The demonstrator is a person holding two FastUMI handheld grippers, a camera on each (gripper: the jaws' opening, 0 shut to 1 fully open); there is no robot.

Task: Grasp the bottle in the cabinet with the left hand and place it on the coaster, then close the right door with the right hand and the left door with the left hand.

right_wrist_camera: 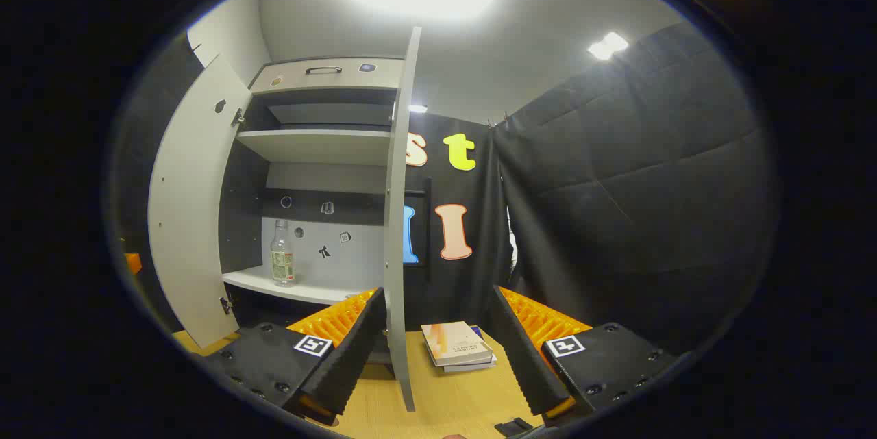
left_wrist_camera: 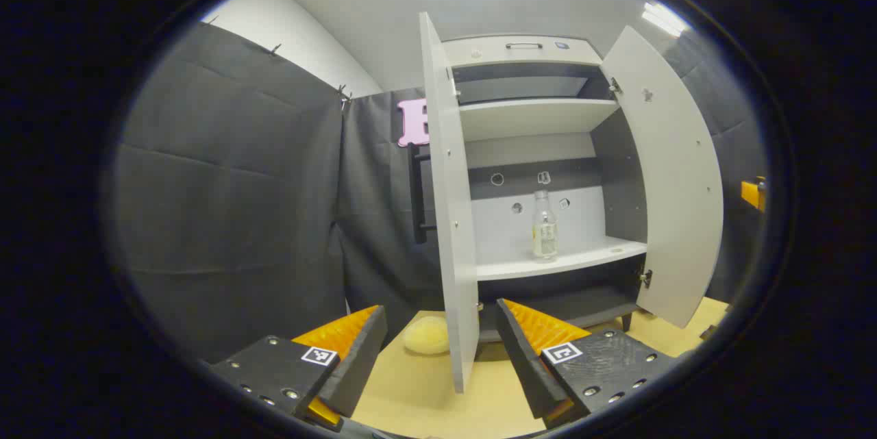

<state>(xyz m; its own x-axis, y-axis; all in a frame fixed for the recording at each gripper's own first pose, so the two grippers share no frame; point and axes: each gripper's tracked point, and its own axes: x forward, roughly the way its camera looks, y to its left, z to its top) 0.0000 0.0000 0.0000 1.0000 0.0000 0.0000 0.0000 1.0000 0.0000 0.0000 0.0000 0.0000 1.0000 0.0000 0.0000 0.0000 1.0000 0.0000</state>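
A: What sits nearest in the left gripper view?
B: The left gripper [left_wrist_camera: 438, 350] at the bottom of the frame, its fingers spread wide and holding nothing. The edge of the cabinet's left door [left_wrist_camera: 449, 220] stands upright between them, farther off.

A: And behind the fingers?
B: The wooden counter [left_wrist_camera: 425, 398], with a pale yellow round coaster [left_wrist_camera: 426, 335] lying on it just left of that door's lower edge.

A: Where is the bottle?
B: The bottle [left_wrist_camera: 545, 227] stands upright on the lower shelf [left_wrist_camera: 569, 259] inside the open cabinet [left_wrist_camera: 527, 52], right of centre in the frame. The right door [left_wrist_camera: 675, 185] swings out at the right.

A: And the right gripper view?
B: The right gripper [right_wrist_camera: 435, 350] is low in the frame, fingers also wide apart and empty. A stack of books [right_wrist_camera: 458, 345] lies on the counter between them, farther back. The door edge rises at centre; the bottle shows at left of centre on its shelf.
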